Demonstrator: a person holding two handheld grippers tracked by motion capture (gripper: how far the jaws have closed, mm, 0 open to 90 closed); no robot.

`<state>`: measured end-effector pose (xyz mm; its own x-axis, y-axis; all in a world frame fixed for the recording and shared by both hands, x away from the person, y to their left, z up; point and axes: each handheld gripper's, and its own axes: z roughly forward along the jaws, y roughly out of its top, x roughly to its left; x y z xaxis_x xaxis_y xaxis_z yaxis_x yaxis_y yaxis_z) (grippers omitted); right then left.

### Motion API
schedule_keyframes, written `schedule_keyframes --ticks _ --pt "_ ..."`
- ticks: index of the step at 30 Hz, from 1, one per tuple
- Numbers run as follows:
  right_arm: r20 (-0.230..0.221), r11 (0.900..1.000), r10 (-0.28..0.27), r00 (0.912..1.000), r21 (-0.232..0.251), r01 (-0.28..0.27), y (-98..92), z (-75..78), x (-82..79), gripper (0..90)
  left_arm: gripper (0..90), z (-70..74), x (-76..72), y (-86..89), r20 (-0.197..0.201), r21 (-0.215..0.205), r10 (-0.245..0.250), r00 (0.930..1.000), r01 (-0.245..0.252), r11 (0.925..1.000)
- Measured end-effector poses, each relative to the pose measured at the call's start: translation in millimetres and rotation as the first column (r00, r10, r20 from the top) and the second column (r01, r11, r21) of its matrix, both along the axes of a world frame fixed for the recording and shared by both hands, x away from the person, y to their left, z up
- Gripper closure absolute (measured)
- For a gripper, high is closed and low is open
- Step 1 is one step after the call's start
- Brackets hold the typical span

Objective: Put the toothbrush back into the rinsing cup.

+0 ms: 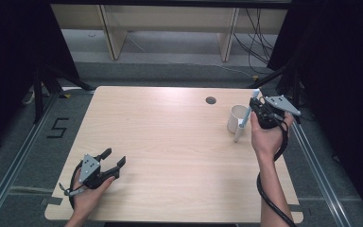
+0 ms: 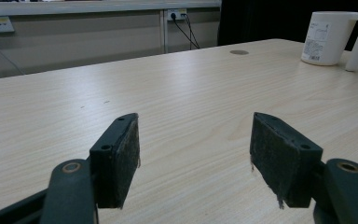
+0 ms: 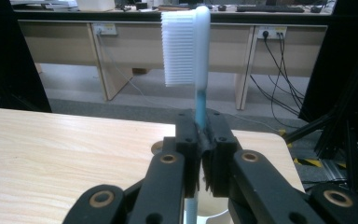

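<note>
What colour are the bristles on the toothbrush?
White bristles, on a toothbrush with a white head and blue neck, best seen in the right gripper view.

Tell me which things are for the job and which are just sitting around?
For the job:
- toothbrush, pinched in the right tool
- white cup, right beside it

Just around:
- left tool, open, nothing between its pads
- round hole in the table
- cables on the floor

One toothbrush [image 3: 195, 70], clamped upright at the right. One white cup [image 1: 237, 119], far right on the worktop [image 1: 170, 151]. One round hole [image 1: 211, 100] near the far edge. Two grippers: left gripper [image 1: 114, 158], right gripper [image 1: 254, 105].
</note>
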<state>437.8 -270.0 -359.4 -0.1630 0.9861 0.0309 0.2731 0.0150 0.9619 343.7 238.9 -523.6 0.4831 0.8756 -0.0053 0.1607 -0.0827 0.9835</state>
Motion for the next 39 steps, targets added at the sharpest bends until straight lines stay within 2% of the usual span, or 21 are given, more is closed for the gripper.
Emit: schedule_keyframes --ticks 8,9,10,13,15,18,19,21,22,25,26,27,30,31,34,38,39 --pt "-0.005 1.0 0.003 1.0 -0.015 -0.003 1.1 -7.2 4.8 86.1 32.7 -0.6 1.2 -0.1 0.011 -0.011 -0.006 0.9999 0.006 0.9999" --pt "-0.011 1.0 0.007 0.9999 -0.012 -0.007 1.7 -7.8 5.3 86.1 32.7 0.0 0.1 0.2 0.0 -0.003 -0.001 1.0 0.001 1.0" --pt "-0.028 1.0 -0.005 0.9996 0.011 0.005 3.9 -7.9 4.5 86.1 32.7 -0.4 0.7 0.0 0.008 -0.008 -0.004 1.0 0.004 1.0" --pt "-0.012 1.0 0.002 0.9999 -0.014 -0.002 3.2 -10.4 7.1 86.2 32.7 -0.9 1.5 -0.2 0.017 -0.014 -0.009 0.9998 0.009 0.9999" --pt "-0.018 1.0 0.004 0.9998 -0.02 -0.005 3.6 -11.8 7.9 86.1 32.7 -0.9 1.5 -0.2 0.017 -0.014 -0.009 0.9998 0.009 0.9999" --pt "-0.032 1.0 0.001 0.9995 -0.001 -0.001 5.5 -13.3 8.6 86.1 32.7 -0.9 1.5 -0.2 0.017 -0.015 -0.009 0.9998 0.01 0.9998" --pt "-0.025 1.0 -0.002 0.9997 -0.017 0.002 4.7 -14.2 9.0 86.1 32.7 -0.9 1.5 -0.2 0.017 -0.014 -0.01 0.9998 0.01 0.9999" --pt "-0.031 1.0 -0.003 0.9995 -0.005 0.002 5.2 -15.1 9.5 86.1 32.7 -0.9 1.4 -0.1 0.019 -0.015 -0.012 0.9997 0.012 0.9998" --pt "-0.024 1.0 -0.009 0.9997 -0.012 0.009 5.0 -15.9 10.1 86.1 32.6 -0.1 -0.1 0.6 0.004 -0.007 -0.005 1.0 0.005 1.0" --pt "-0.019 1.0 0.0 0.9998 -0.021 -0.001 3.9 -16.8 11.5 86.1 32.6 -0.1 0.0 0.5 0.002 -0.008 -0.002 1.0 0.002 1.0" --pt "-0.019 1.0 -0.003 0.9998 -0.019 0.003 4.4 -18.0 11.8 86.1 32.6 -1.0 1.5 -0.1 0.019 -0.017 -0.01 0.9998 0.011 0.9998" --pt "-0.033 1.0 -0.007 0.9994 -0.013 0.006 4.9 -18.1 11.3 86.1 32.6 -0.9 1.4 -0.2 0.019 -0.013 -0.011 0.9998 0.011 0.9999" --pt "-0.02 1.0 -0.006 0.9998 -0.025 0.006 4.6 -21.6 13.3 86.1 32.6 -0.9 1.5 -0.1 0.019 -0.016 -0.012 0.9997 0.012 0.9998" --pt "-0.031 1.0 -0.005 0.9995 -0.024 0.004 4.6 -23.0 13.9 86.0 32.6 0.0 0.0 0.8 0.0 -0.009 -0.004 1.0 0.004 1.0" --pt "-0.031 1.0 -0.01 0.9995 -0.025 0.009 4.4 -25.1 14.4 86.0 32.6 -0.2 0.2 0.9 0.0 -0.012 -0.004 1.0 0.004 0.9999" --pt "-0.031 1.0 -0.007 0.9995 -0.025 0.006 4.9 -29.4 15.8 86.0 32.6 -1.0 1.6 0.0 0.018 -0.017 -0.012 0.9998 0.012 0.9998" --pt "-0.046 1.0 -0.01 0.9989 -0.015 0.01 5.9 -30.9 15.4 86.0 32.6 -1.0 1.5 -0.1 0.017 -0.017 -0.012 0.9998 0.012 0.9998"
